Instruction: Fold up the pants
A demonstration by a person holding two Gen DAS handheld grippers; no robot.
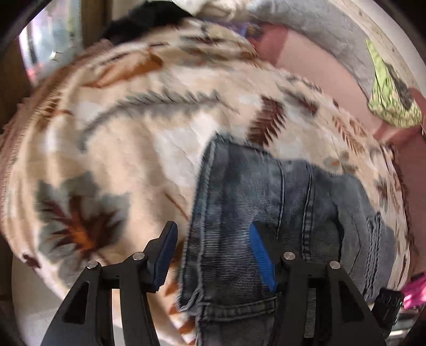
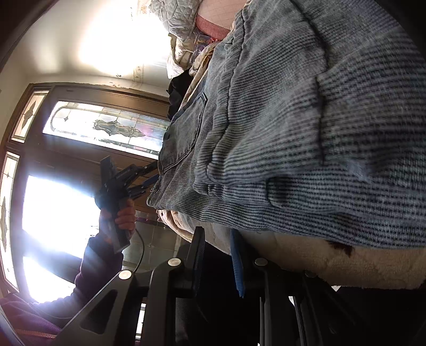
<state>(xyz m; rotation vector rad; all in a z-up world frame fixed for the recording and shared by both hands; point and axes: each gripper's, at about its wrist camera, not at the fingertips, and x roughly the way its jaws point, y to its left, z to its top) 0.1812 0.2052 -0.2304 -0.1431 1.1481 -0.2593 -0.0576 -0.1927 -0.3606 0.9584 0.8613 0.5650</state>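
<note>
Faded blue jeans (image 1: 279, 213) lie on a cream leaf-print blanket (image 1: 119, 138). In the left wrist view my left gripper (image 1: 213, 247) is open, its jaws astride the jeans' left edge near the waistband, with one blue pad (image 1: 262, 255) over the denim. In the right wrist view the jeans (image 2: 306, 133) fill the upper right, close up. My right gripper (image 2: 217, 255) is open just below the denim's edge, over the fleecy blanket edge (image 2: 346, 263). The left gripper (image 2: 138, 181) also shows there, at the jeans' far end.
A green patterned cloth (image 1: 391, 93) lies on pink bedding (image 1: 319, 64) at the upper right. Dark clothing (image 1: 149, 21) sits at the blanket's far side. A wooden door with stained glass (image 2: 101, 125) and bright windows stands behind the person's arm (image 2: 93, 268).
</note>
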